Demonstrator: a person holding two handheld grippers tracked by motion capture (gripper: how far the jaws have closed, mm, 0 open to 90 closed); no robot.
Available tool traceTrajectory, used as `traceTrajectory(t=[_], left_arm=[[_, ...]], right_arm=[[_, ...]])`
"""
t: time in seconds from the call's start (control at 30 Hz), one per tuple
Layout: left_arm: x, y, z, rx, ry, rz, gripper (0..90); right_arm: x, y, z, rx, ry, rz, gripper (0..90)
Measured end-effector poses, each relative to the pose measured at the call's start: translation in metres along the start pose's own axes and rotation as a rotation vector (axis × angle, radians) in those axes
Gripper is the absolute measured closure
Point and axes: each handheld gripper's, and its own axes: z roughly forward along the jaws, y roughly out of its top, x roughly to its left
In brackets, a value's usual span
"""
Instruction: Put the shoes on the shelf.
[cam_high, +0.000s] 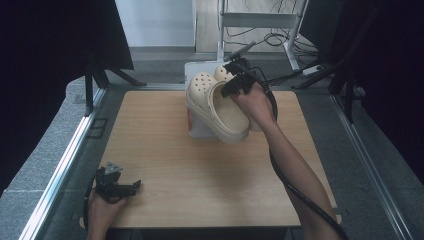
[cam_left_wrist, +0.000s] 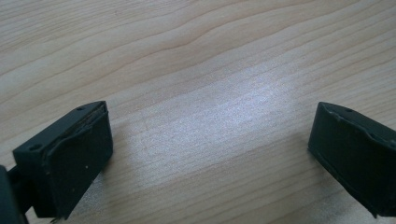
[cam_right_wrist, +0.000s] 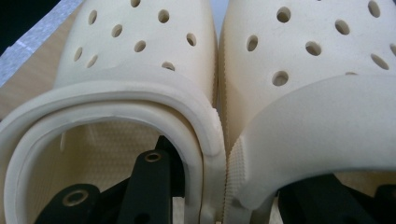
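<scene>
Nearest the camera, at the near left corner of the wooden table (cam_high: 165, 165), the left gripper (cam_high: 131, 188) is held low in the left hand (cam_high: 102, 210), its jaws spread wide over bare wood with nothing between them. Two cream perforated clogs (cam_high: 216, 105) are counted, lifted above a white box (cam_high: 200, 127) at the far edge. Both are pinched together by the right gripper (cam_high: 235, 85), one jaw inside each shoe, the right forearm (cam_high: 295, 165) stretched forward. No writing can be read.
</scene>
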Motion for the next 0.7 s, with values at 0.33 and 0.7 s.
traceTrajectory(t=[0.33, 0.7], left_arm=[[0.0, 0.0, 0.0, -0.001, -0.003, -0.001, 0.0], [0.0, 0.0, 0.0, 0.0, -0.008, 0.001, 0.0]], right_arm=[[-0.01, 0.034, 0.024, -0.011, -0.05, 0.087, 65.3], [-0.022, 0.073, 0.057, -0.032, -0.083, 0.196, 65.3]])
